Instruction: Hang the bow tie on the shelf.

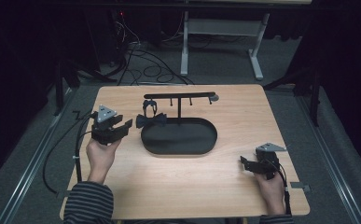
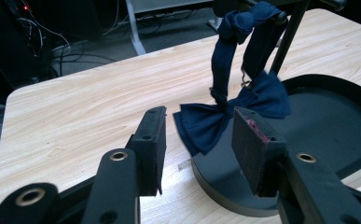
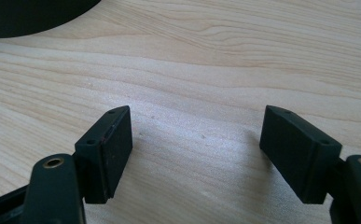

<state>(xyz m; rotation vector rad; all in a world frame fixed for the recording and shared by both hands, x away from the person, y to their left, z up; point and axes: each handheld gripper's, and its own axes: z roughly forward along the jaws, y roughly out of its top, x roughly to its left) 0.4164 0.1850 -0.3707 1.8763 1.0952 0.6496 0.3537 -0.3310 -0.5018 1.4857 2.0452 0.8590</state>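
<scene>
Bow tie hangs by strap from rack, bow drooping onto tray rim — handy for a grab. Left gripper just short of it, jaws spread, nothing pinched. Right gripper parked wide open over bare table — idle, I guess.
</scene>
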